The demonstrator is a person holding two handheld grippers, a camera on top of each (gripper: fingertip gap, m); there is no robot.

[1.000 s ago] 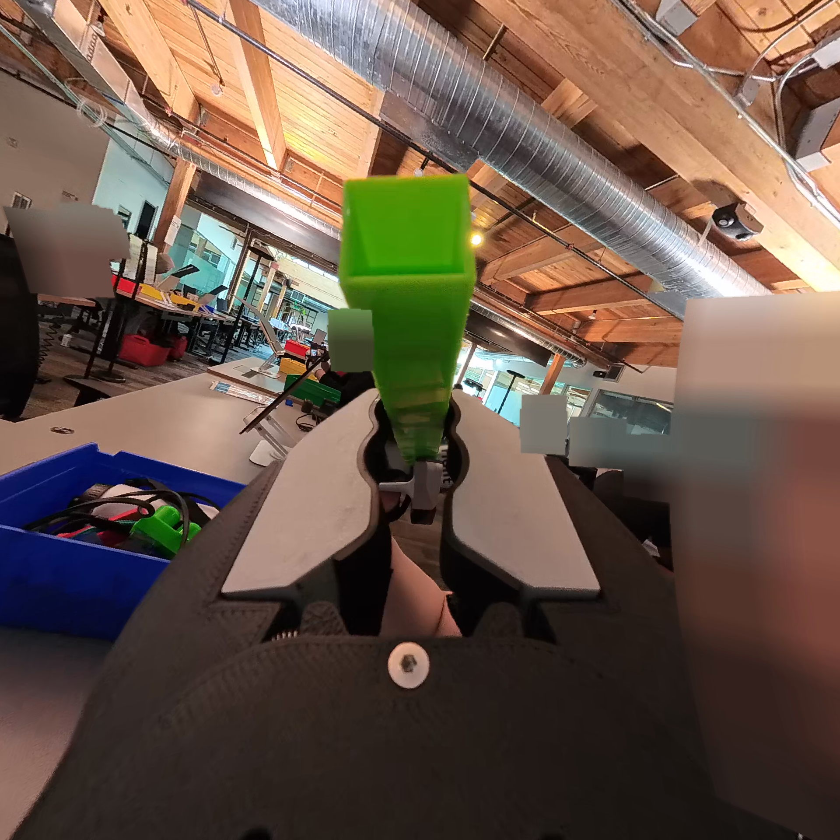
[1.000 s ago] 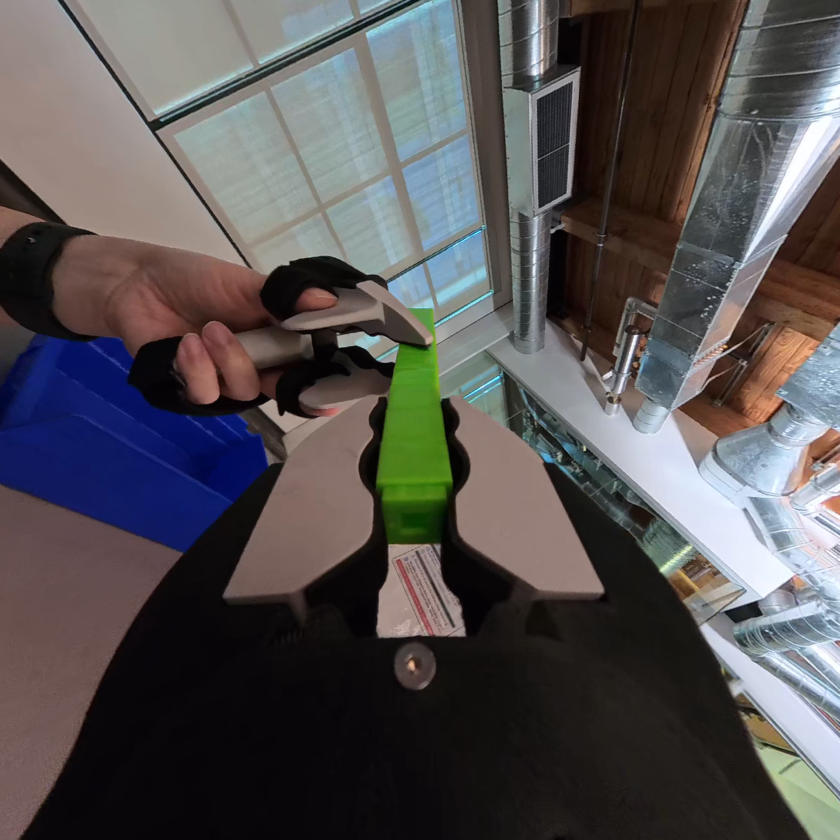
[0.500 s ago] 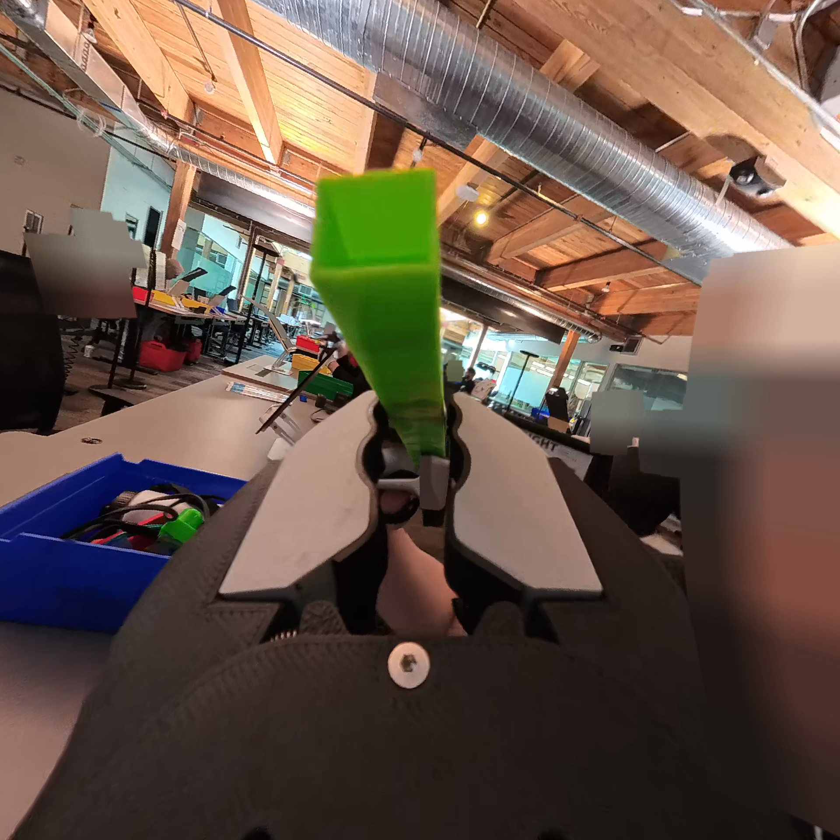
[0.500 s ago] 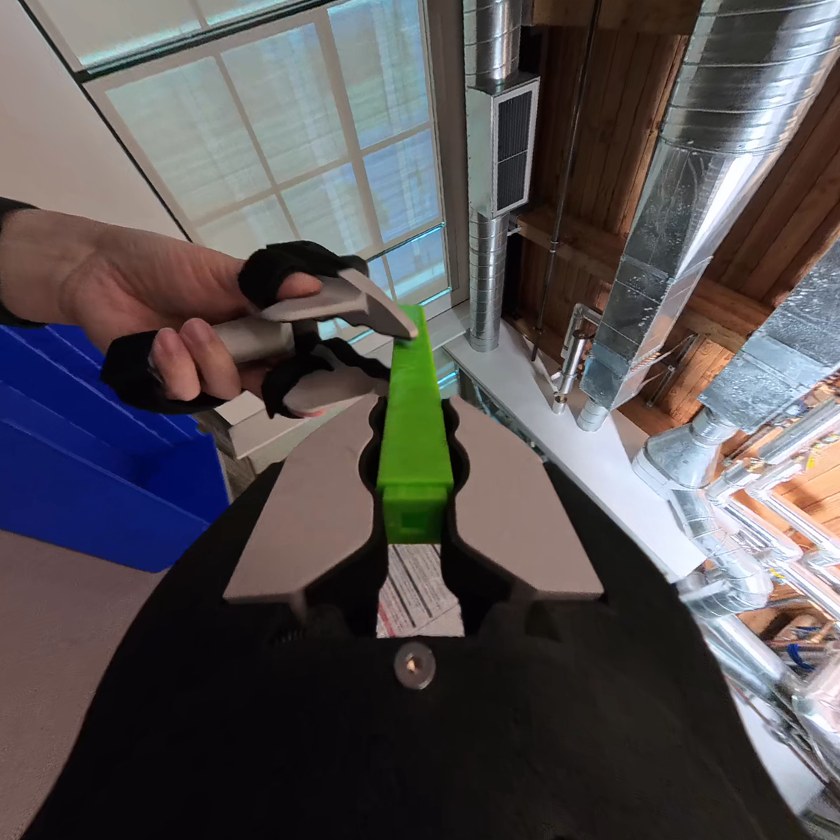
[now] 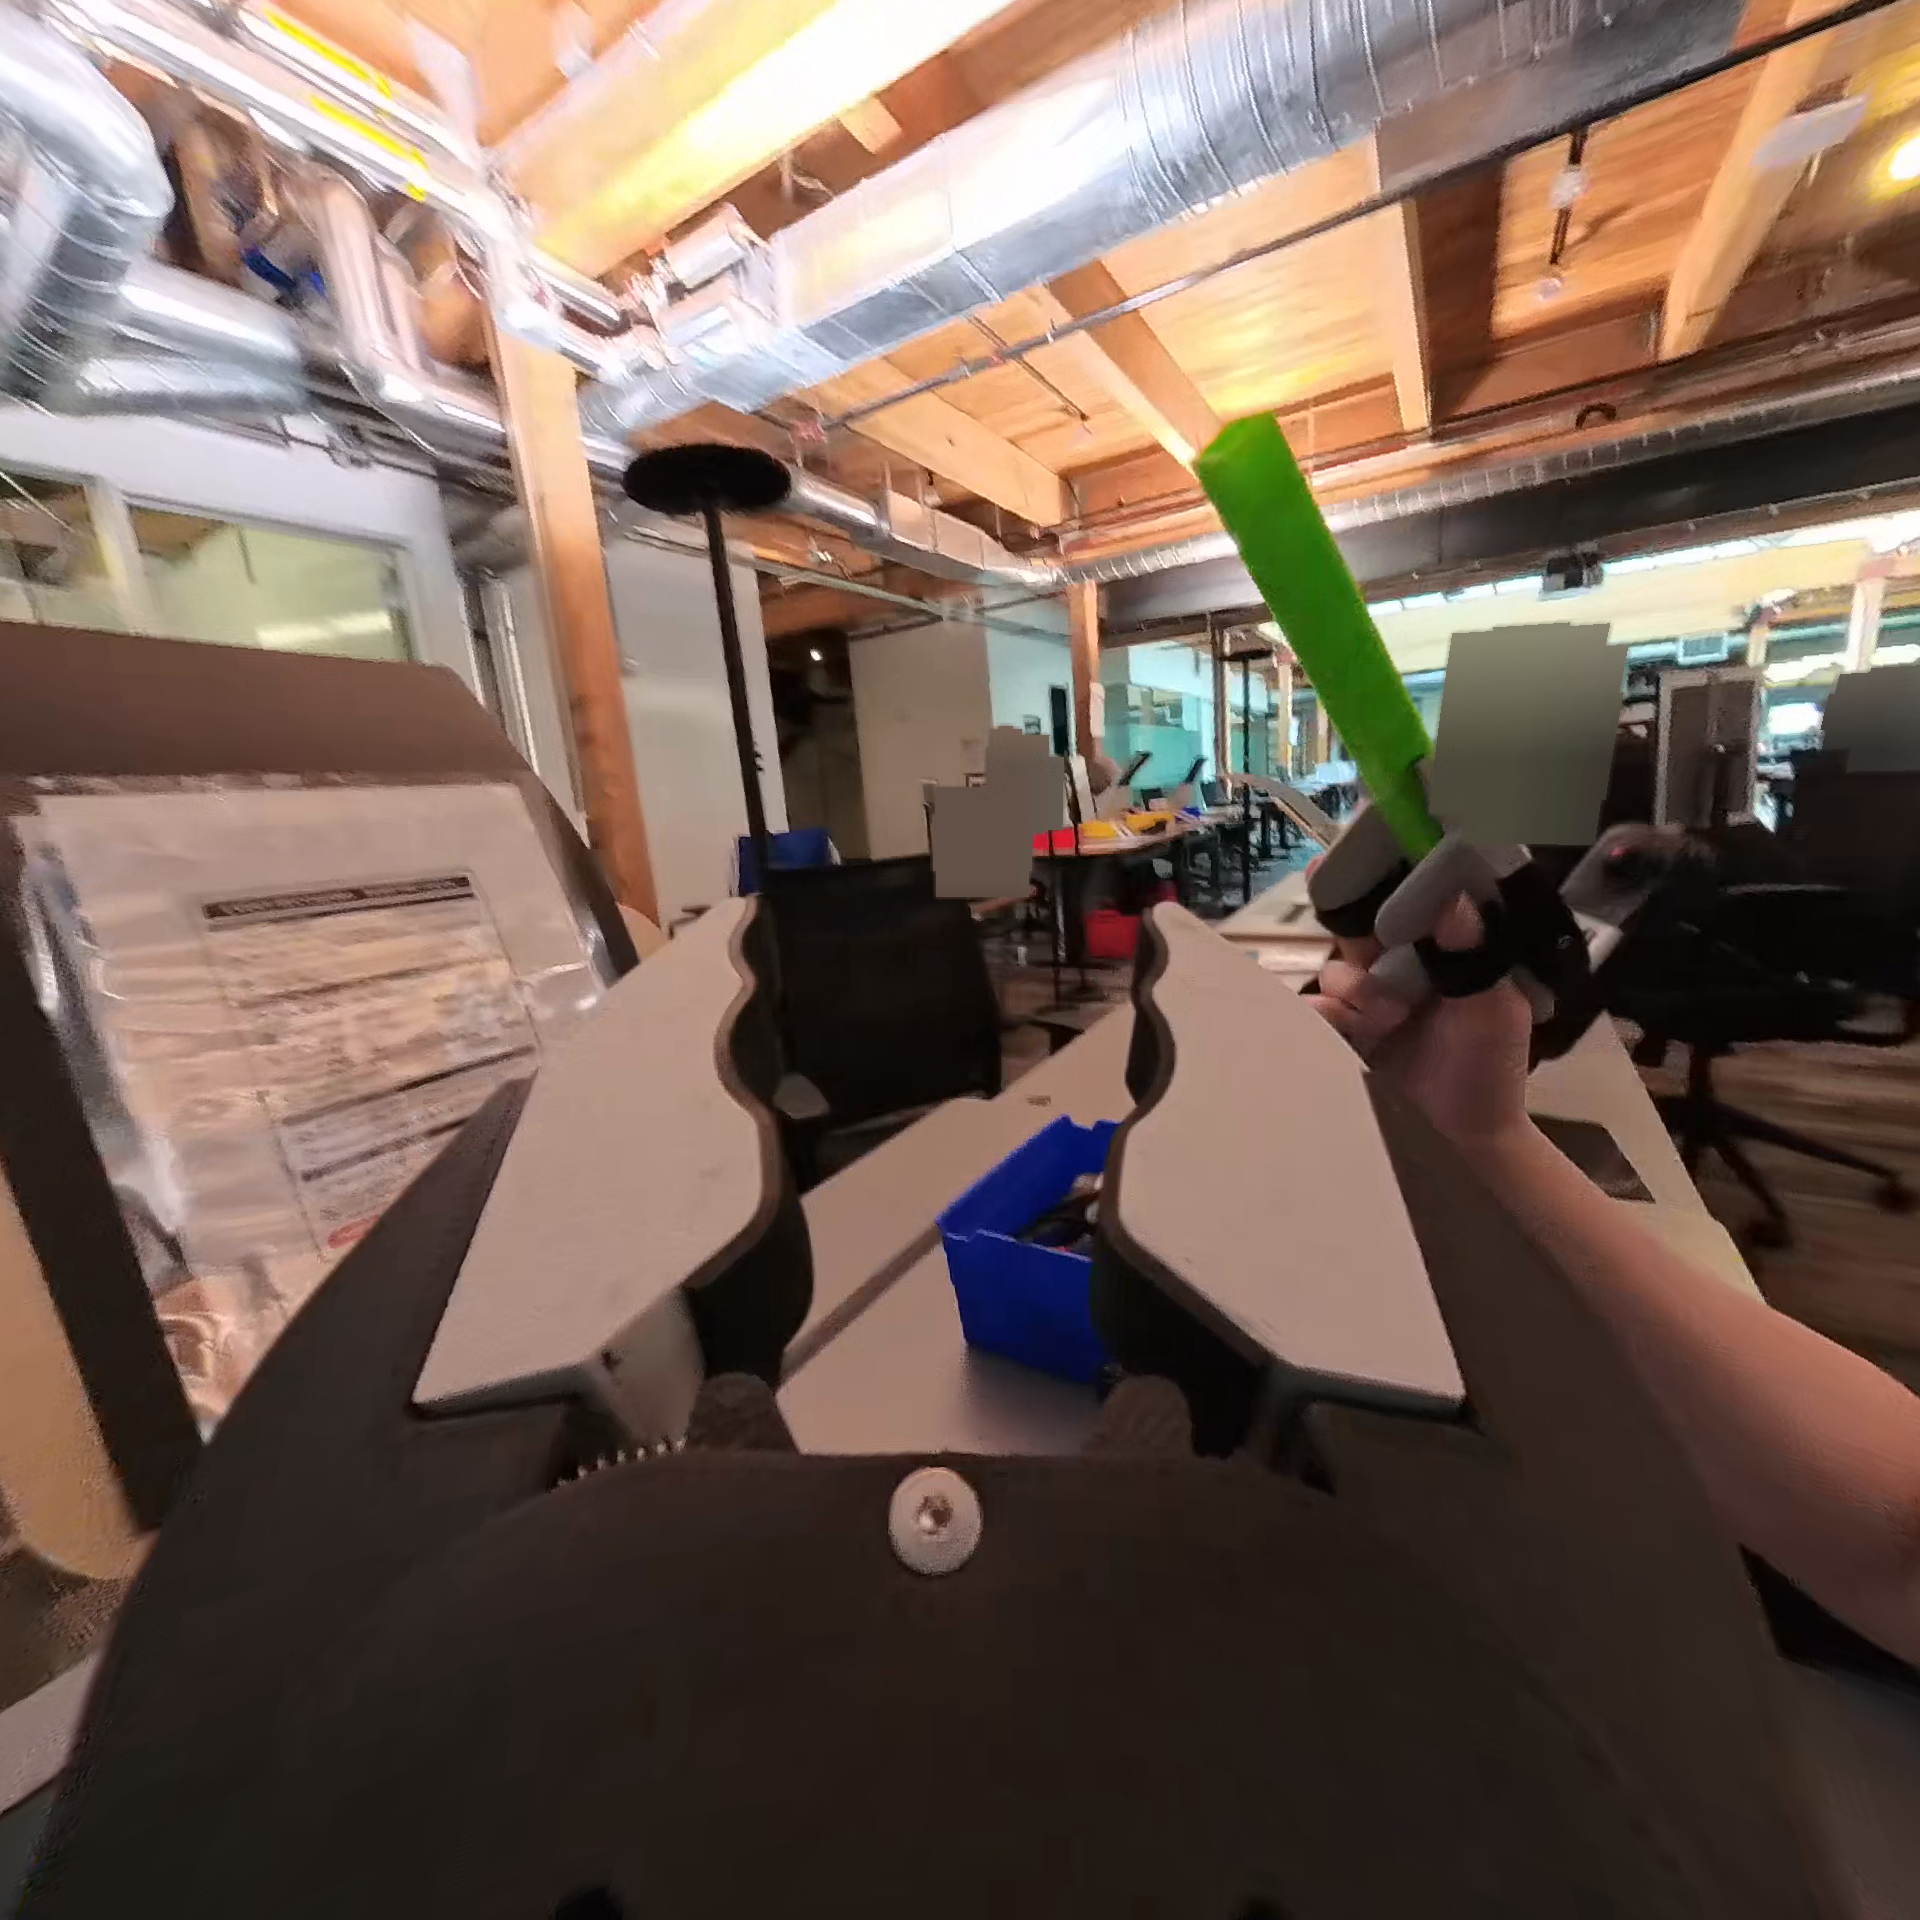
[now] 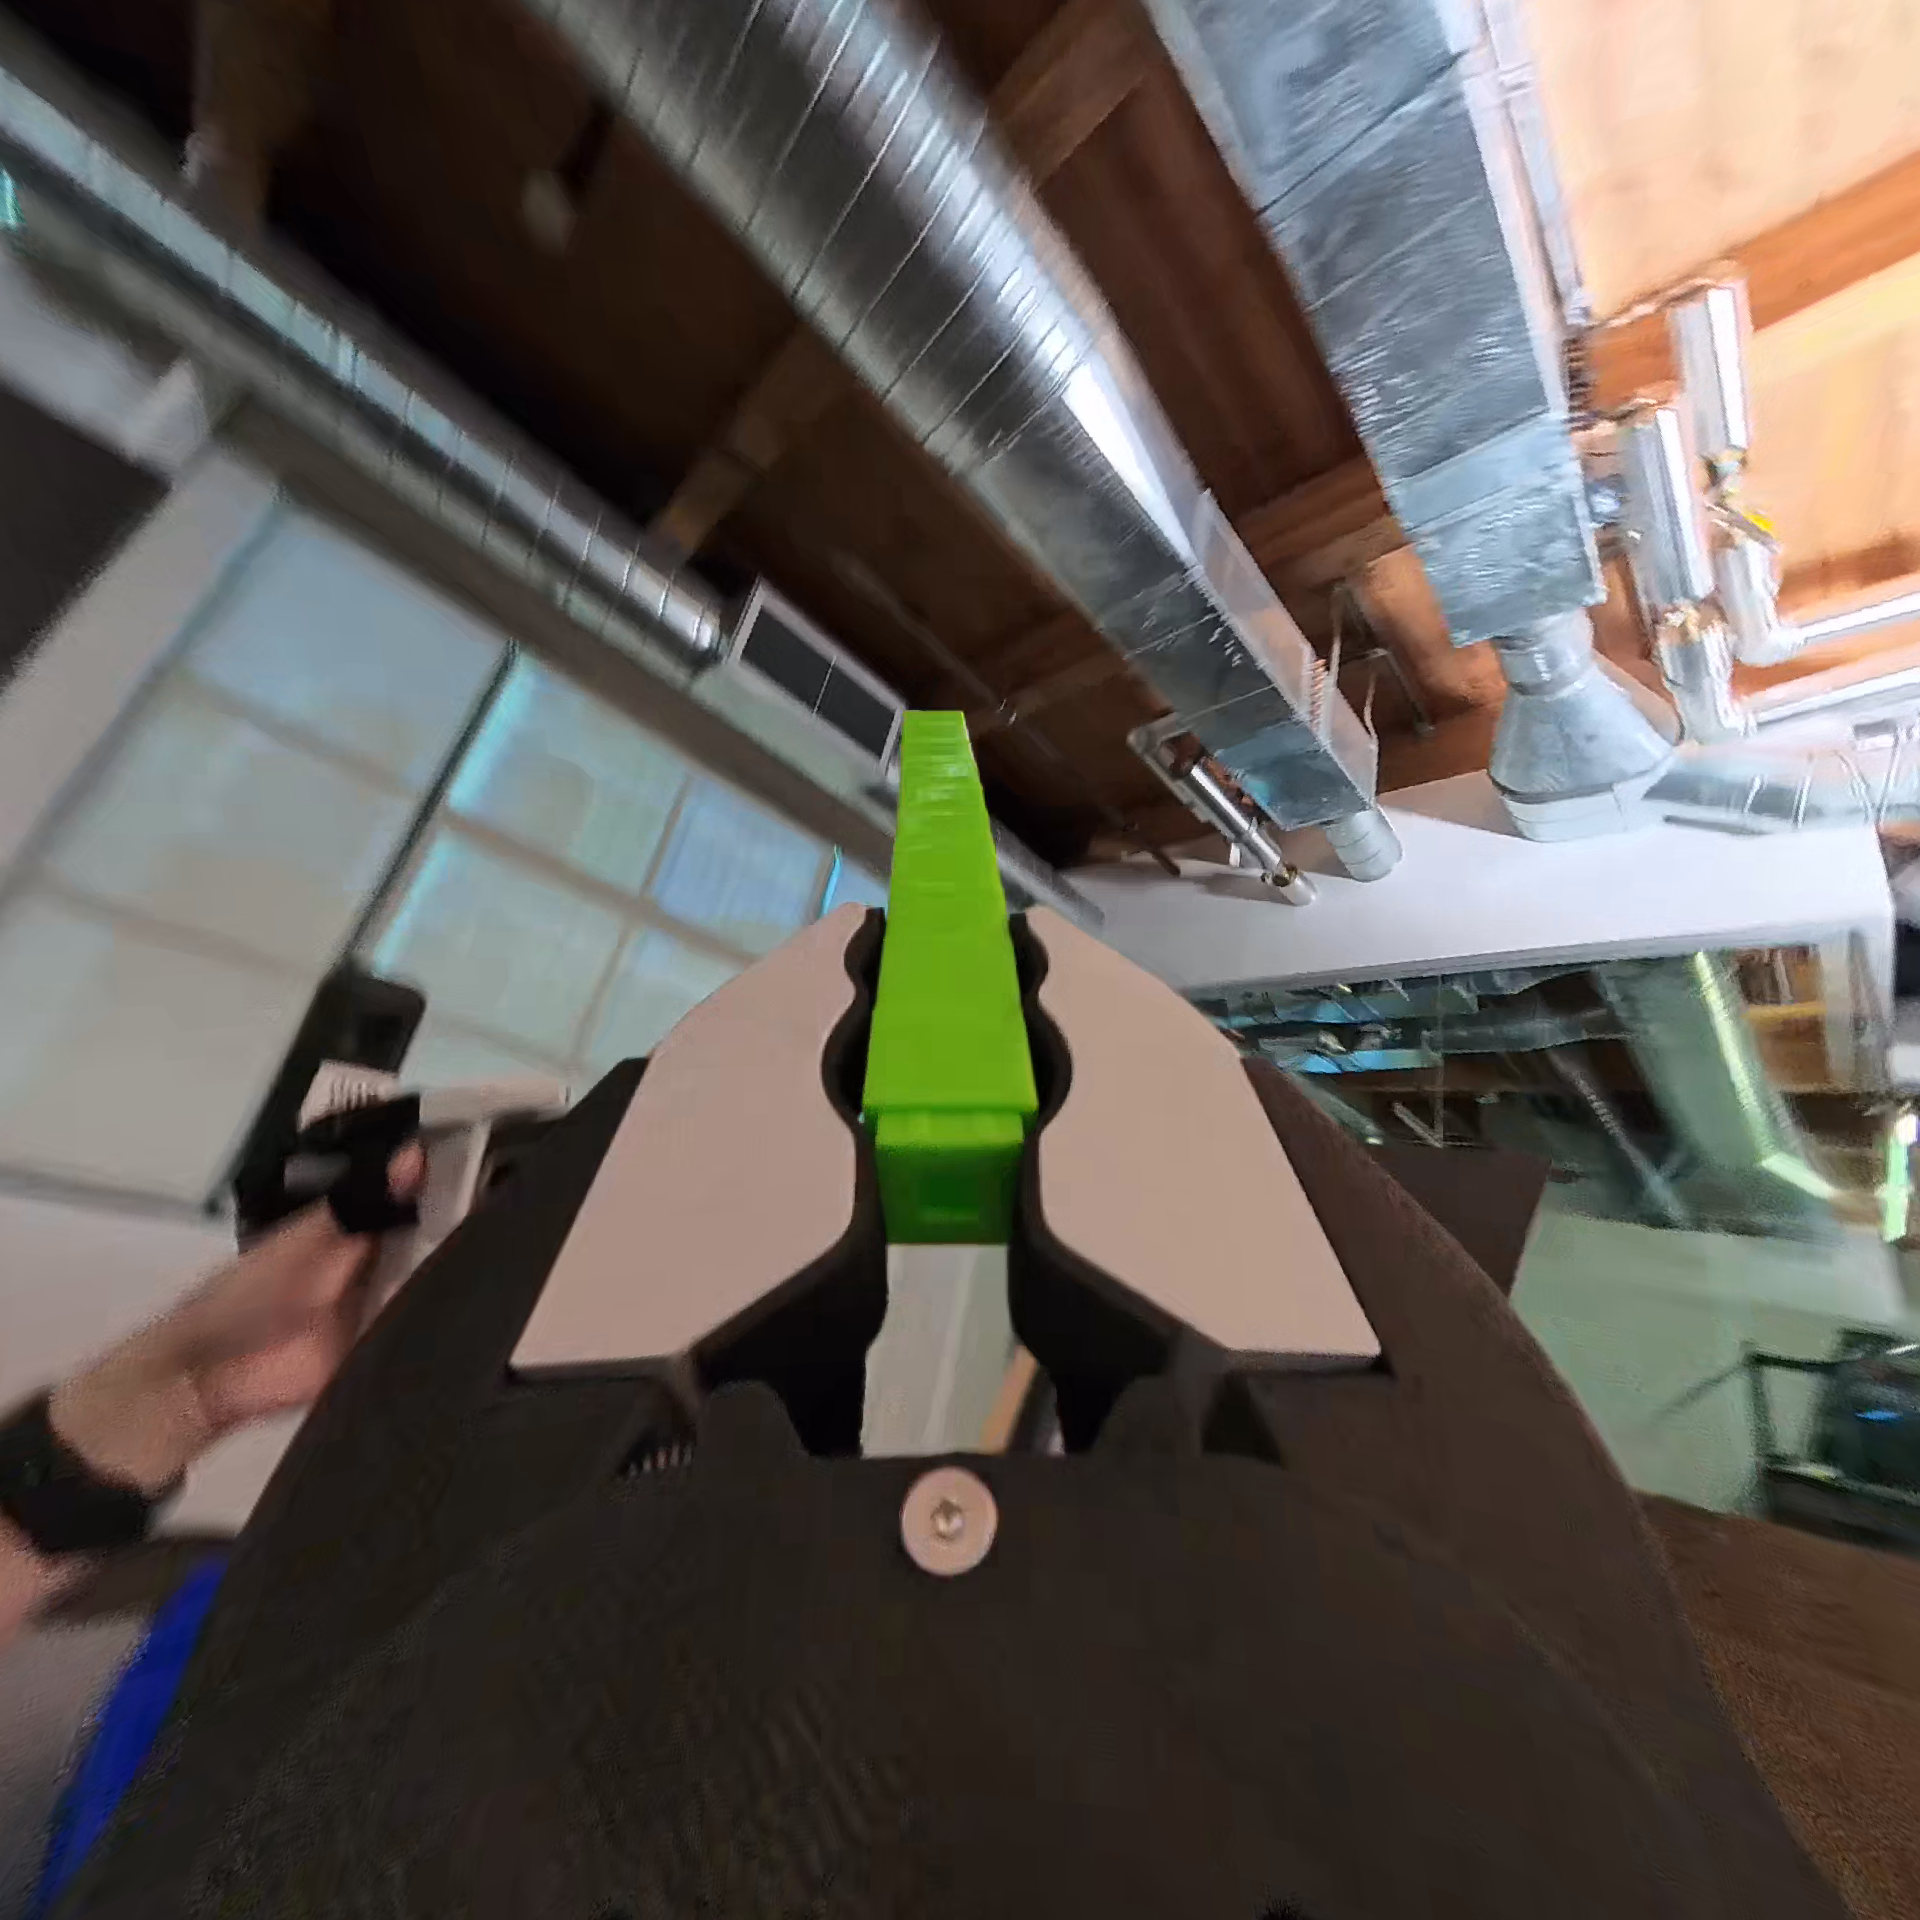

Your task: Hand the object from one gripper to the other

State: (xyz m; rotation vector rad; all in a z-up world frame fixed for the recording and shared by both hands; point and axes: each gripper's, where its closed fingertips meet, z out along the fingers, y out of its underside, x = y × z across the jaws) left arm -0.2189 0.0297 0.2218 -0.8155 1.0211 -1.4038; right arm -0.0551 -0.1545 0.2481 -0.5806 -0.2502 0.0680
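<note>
Left wrist view: left hand-held gripper point(image 5: 943, 956) now released (empty), green bar point(image 6: 951, 997) clenched by right hand-held gripper point(image 6: 943, 920)

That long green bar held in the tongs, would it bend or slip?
The green bar probably stays stiff: it juts out straight, held only near one end. It seems light, perhaps hollow plastic. The right tongs are clamped on flat sides, so slipping looks unlikely.
</note>
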